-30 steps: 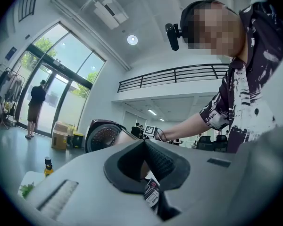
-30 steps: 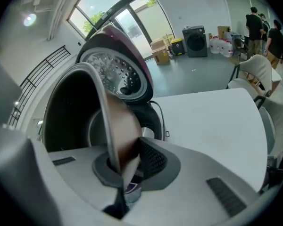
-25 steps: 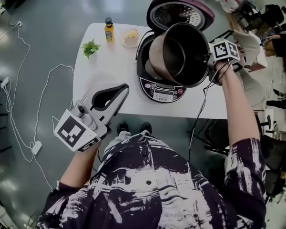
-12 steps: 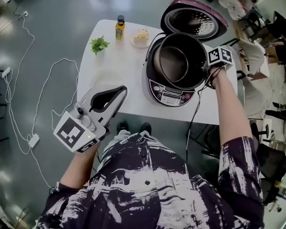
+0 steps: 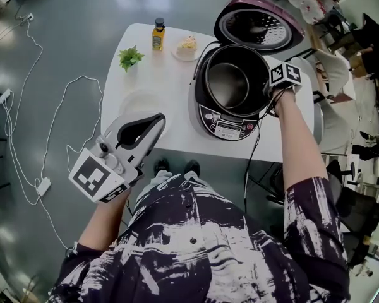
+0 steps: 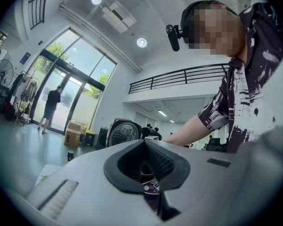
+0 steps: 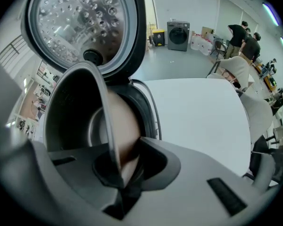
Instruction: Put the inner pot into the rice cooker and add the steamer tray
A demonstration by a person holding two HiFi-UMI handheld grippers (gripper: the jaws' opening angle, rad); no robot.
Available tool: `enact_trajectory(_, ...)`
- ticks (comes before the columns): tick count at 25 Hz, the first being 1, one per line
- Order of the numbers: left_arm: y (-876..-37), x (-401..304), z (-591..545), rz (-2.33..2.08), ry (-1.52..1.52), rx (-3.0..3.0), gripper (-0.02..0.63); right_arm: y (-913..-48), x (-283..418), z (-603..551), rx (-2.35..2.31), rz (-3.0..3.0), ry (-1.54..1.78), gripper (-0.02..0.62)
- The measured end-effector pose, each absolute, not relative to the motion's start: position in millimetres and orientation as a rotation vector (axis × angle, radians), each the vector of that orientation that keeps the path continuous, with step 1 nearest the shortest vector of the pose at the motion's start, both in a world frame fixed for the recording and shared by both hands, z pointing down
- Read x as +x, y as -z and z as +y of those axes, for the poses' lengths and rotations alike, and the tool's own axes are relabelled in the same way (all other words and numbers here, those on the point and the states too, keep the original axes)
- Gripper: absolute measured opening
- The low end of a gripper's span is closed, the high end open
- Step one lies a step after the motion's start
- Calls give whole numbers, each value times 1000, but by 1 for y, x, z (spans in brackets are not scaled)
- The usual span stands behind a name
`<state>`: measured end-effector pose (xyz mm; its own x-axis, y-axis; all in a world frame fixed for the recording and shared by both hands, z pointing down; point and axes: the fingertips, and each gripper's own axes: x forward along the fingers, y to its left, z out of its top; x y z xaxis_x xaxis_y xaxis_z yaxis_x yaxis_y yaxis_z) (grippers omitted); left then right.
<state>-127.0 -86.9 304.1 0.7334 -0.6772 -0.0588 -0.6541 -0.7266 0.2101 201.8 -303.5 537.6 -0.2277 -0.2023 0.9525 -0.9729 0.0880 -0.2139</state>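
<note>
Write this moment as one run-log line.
right gripper: shut on pot rim | pot: partly in cooker | left gripper: shut, empty

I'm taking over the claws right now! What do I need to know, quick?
Left claw: shut, empty, by the near edge of the table.
Right claw: shut on the rim of the inner pot.
Pot: tilted in the rice cooker, not flat; lid open.
Done: pot nearly in.
Left to do: seat it flat, let go, then add the steamer tray, maybe that pale round shape on the table.
</note>
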Motion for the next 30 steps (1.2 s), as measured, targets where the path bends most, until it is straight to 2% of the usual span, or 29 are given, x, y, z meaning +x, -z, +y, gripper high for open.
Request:
enact_trajectory(14, -309, -137, -93, -1068, 195, 2741, 5, -547, 202, -305, 1210, -1465, -1053, 11)
enact_trajectory(30, -312, -150, -92, -1066, 238, 2733, 5, -542, 198, -299, 1015, -1333, -784, 49)
